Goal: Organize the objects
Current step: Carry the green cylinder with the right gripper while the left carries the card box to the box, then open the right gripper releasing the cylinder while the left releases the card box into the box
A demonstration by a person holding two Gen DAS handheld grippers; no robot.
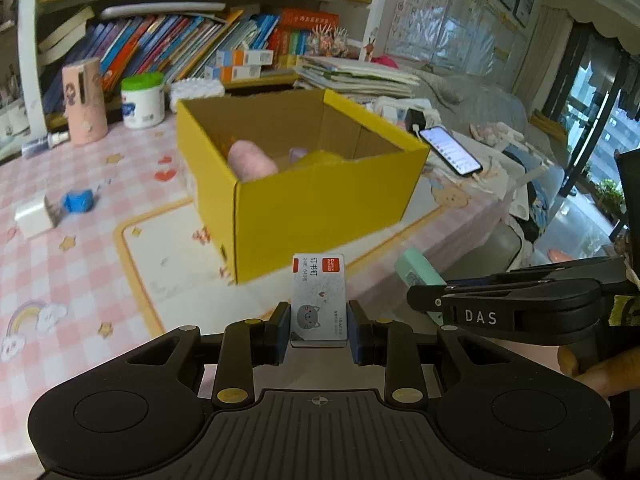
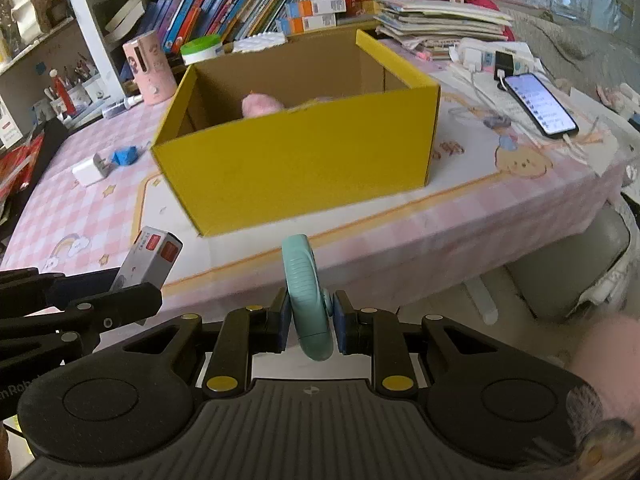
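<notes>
A yellow cardboard box stands open on the pink checked table, with a pink soft object and other items inside. It also shows in the right wrist view. My left gripper is shut on a small grey staple box with a cat picture, held above the table's front edge short of the yellow box. My right gripper is shut on a teal rounded device, held in front of the table edge. The staple box shows at the left in the right wrist view.
A white charger and a blue object lie at the table's left. A pink cylinder and a white jar stand behind. A phone lies at right. Bookshelves stand behind the table.
</notes>
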